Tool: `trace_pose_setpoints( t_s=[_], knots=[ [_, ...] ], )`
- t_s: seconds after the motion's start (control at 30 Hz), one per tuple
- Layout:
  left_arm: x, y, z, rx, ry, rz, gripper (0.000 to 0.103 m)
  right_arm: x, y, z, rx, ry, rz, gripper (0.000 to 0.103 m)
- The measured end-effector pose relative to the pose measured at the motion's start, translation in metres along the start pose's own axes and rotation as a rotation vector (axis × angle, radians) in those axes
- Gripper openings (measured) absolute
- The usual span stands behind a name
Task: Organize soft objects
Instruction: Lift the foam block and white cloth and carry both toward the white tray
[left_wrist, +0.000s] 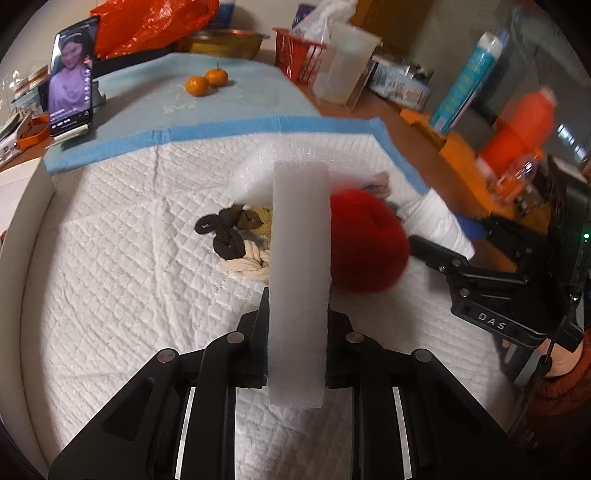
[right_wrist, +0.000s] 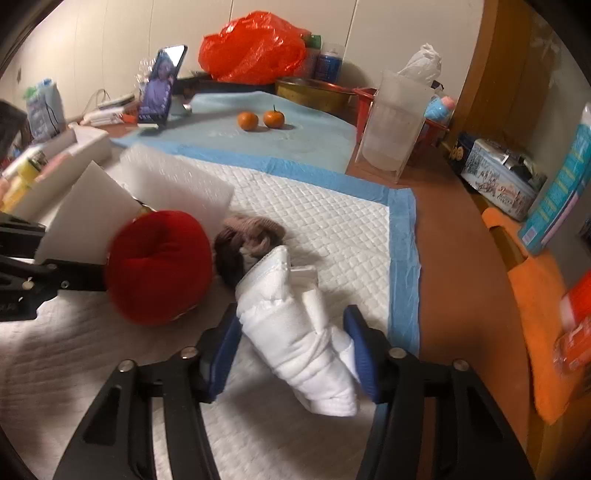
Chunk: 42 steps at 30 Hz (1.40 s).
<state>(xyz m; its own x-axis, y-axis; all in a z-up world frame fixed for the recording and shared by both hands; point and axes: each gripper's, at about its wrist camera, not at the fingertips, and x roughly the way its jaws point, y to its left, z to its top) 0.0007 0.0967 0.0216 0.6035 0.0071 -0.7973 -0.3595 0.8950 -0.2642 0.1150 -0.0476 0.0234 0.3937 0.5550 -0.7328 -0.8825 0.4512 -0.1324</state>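
Note:
My left gripper (left_wrist: 297, 306) is shut on a white foam strip (left_wrist: 299, 258) that stands upright between its fingers, and the strip hides the fingertips. A red plush ball (left_wrist: 365, 240) (right_wrist: 159, 266) lies on the white quilted pad (left_wrist: 110, 258) just beyond. Brown and cream knitted pieces (left_wrist: 232, 240) (right_wrist: 247, 236) lie behind it, beside a white foam sheet (right_wrist: 173, 177). My right gripper (right_wrist: 295, 325) has its blue pads (right_wrist: 360, 354) against a rolled white towel (right_wrist: 284, 295), which lies slanted between them at the pad's right side.
Two tangerines (right_wrist: 260, 120) sit on the blue mat (right_wrist: 314, 144) at the back. A phone on a stand (left_wrist: 70, 85), an orange plastic bag (right_wrist: 255, 48), a clear container (right_wrist: 391, 125), a red basket (left_wrist: 295, 55) and a printed tin (right_wrist: 498, 181) ring the pad. Bare wooden table (right_wrist: 454, 258) lies right.

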Motion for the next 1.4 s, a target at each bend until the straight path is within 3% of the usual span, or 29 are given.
trace_pose_setpoints(
  t_s=[0.3, 0.63, 0.87, 1.17, 1.4],
  knots=[
    [-0.07, 0.004, 0.001, -0.007, -0.144, -0.041, 0.019, -0.074, -0.002, 0.01, 0.208, -0.192, 0.104, 0.053],
    [-0.159, 0.052, -0.004, -0.068, -0.3, 0.02, 0.019, -0.135, 0.014, 0.042, 0.348, -0.412, 0.237, 0.053],
    [-0.223, 0.111, -0.014, -0.165, -0.413, 0.076, 0.019, -0.145, 0.039, 0.059, 0.381, -0.46, 0.256, 0.053],
    [-0.254, 0.15, -0.031, -0.223, -0.467, 0.103, 0.019, -0.143, 0.062, 0.071, 0.394, -0.461, 0.268, 0.053],
    [-0.261, 0.159, -0.037, -0.239, -0.47, 0.106, 0.019, -0.142, 0.078, 0.075, 0.379, -0.452, 0.283, 0.053]
  ],
)
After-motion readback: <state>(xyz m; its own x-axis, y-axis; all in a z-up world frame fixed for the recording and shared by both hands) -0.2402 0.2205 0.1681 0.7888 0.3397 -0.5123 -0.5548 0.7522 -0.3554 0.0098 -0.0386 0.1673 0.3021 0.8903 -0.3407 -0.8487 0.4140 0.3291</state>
